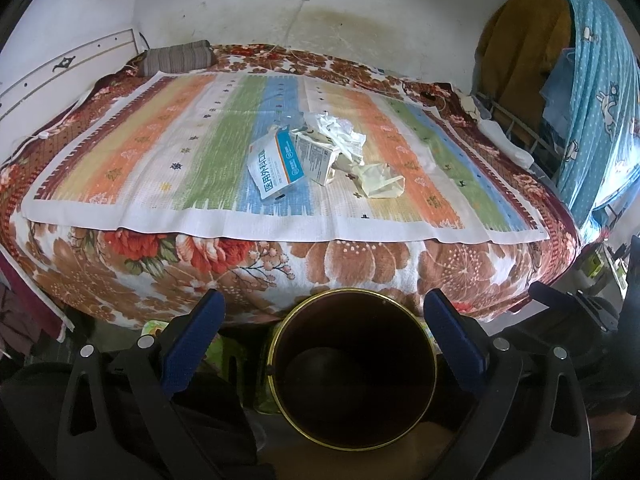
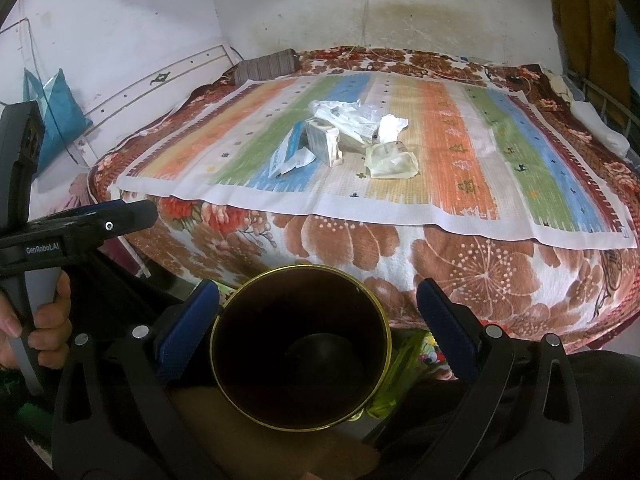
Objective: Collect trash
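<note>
White and blue trash is lying in a small heap on the striped mat (image 1: 160,152): a blue-printed mask packet (image 1: 276,164), a small carton (image 1: 316,158) touching it, crumpled white plastic wrap (image 1: 340,132) behind, and a pale glove (image 1: 380,180) just beside the carton. That mat is covering a floral blanket (image 1: 360,260) on the bed. Near the bed's edge a dark bin with a gold rim (image 1: 354,372) is standing open. Both the left gripper (image 1: 324,304) and the right gripper (image 2: 318,292) are hovering over the bin, fingers spread apart, holding nothing.
</note>
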### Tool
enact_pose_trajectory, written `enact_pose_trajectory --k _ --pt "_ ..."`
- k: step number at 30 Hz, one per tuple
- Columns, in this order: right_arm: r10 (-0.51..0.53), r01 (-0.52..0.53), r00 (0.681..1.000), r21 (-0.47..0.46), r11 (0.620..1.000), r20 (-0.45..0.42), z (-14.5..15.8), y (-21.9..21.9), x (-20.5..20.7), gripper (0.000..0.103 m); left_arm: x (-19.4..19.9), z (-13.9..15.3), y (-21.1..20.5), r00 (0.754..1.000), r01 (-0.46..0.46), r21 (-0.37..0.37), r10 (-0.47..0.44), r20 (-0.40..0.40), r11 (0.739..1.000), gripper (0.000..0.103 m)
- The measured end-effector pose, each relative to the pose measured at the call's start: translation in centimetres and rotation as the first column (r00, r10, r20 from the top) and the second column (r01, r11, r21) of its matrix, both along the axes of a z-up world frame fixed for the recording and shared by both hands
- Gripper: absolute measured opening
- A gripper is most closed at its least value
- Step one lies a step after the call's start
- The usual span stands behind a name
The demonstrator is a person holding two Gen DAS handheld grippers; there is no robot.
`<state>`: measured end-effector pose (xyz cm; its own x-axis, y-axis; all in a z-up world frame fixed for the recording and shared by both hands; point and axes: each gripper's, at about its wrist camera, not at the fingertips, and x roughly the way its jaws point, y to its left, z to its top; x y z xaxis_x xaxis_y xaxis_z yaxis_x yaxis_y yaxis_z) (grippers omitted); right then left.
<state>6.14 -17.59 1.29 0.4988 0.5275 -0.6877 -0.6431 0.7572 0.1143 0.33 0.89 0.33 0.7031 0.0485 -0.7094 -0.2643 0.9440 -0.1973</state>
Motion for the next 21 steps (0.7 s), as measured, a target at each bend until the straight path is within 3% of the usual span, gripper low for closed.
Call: enact_pose_trajectory --k 21 --pt "0.0 0.0 1.0 0.0 1.0 -0.003 -0.06 0.01 0.11 0.094 -0.02 0.0 0.21 1.0 -0.002 -0.004 0.002 0.0 1.0 0.097"
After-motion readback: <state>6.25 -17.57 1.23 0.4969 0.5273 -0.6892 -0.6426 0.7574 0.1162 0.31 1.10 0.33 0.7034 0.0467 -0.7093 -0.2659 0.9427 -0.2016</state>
